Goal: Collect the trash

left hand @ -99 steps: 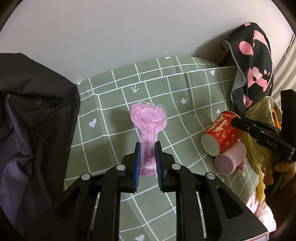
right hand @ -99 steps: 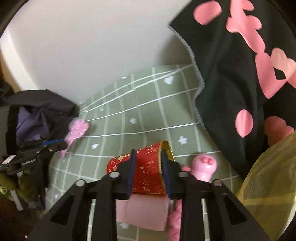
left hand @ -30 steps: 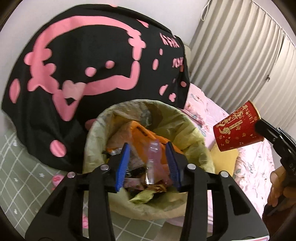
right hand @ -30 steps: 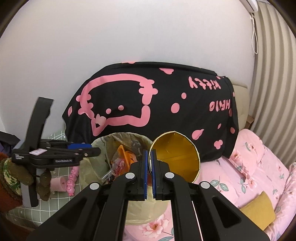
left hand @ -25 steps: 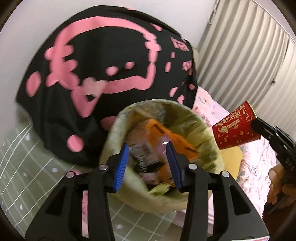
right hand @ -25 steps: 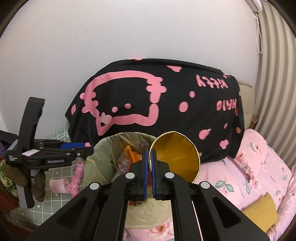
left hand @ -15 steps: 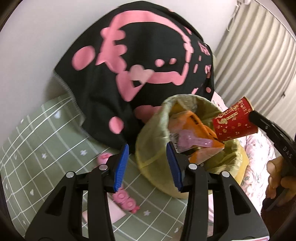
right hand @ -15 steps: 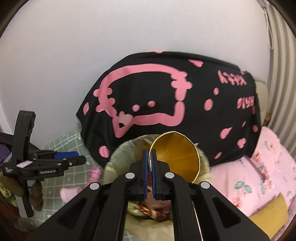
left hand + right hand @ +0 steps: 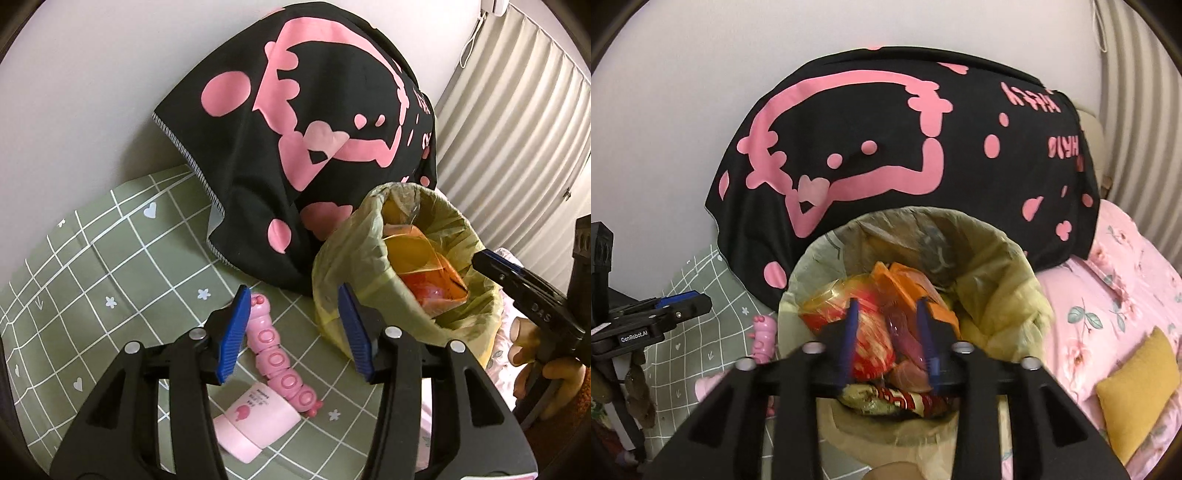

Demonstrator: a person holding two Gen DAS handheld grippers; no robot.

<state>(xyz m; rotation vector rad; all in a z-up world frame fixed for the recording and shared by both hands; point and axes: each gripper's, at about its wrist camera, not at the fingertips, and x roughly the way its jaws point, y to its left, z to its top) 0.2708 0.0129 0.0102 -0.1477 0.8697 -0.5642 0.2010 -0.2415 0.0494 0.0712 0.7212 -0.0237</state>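
Note:
A yellow-green trash bag point(image 9: 1004, 295) stands open, stuffed with wrappers. The red paper cup point(image 9: 864, 332) lies blurred inside it, just under my right gripper point(image 9: 886, 310). Its jaws are opening and its pads do not touch the cup. From the left wrist view the right gripper point(image 9: 517, 280) reaches over the bag point(image 9: 354, 258) rim. My left gripper point(image 9: 291, 314) hangs over the green mat left of the bag, with its jaws opening and nothing held. A pink caterpillar toy point(image 9: 273, 354) and a pink tube point(image 9: 255, 417) lie on the mat below it.
A black cloth with pink print point(image 9: 314, 147) drapes behind the bag against the white wall. The green checked mat point(image 9: 110, 277) runs left. A pink flowered bedspread point(image 9: 1108, 314) with a yellow cushion point(image 9: 1137, 391) lies right of the bag. A person's fingers point(image 9: 532, 354) hold the right gripper.
The right gripper sank toward the bag and let go of the red cup, which now lies in the trash. The left gripper swung left from the bag to above the pink toy.

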